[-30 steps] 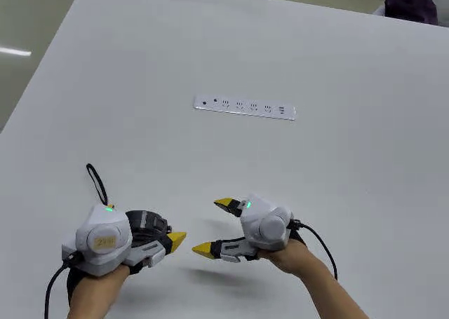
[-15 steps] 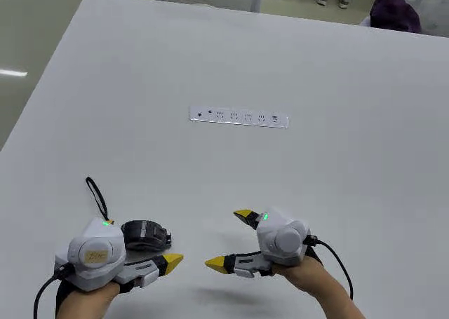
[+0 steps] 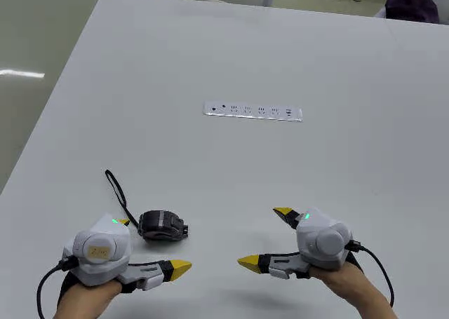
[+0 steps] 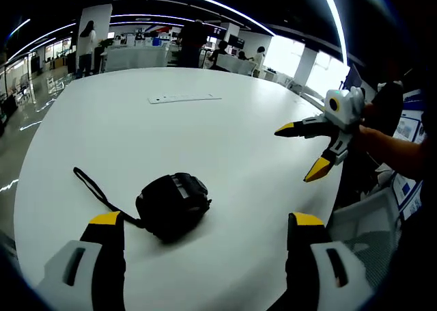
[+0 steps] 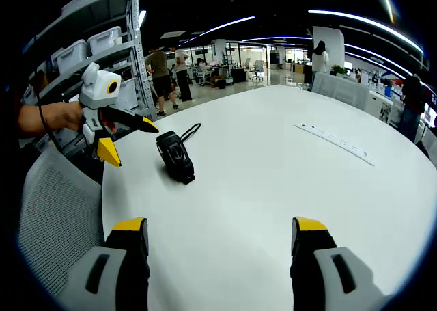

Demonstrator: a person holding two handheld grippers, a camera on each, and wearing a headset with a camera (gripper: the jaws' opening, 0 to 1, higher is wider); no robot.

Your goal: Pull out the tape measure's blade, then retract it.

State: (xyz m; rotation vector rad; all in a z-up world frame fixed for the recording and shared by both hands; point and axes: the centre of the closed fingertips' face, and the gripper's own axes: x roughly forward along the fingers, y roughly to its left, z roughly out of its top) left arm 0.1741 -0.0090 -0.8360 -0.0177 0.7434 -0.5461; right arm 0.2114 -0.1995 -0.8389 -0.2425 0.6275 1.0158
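We see the black, rounded tape measure lying free on the white tabletop, its black cord loop trailing away, just ahead of our left gripper, whose yellow-tipped jaws gape empty, as do our right gripper's, with a white power strip farther off

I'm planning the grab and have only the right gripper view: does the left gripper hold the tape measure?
Observer: No. The left gripper view shows the left gripper open, the tape measure at the mouth of its jaws, clear of both tips.
Operator: Any blade out on that side?
Observer: None drawn out; just the strap, trailing from it toward that view's left.
Operator: Where's mine from above?
Observer: In the head view the right gripper is open, right of the tape measure, bare table between.
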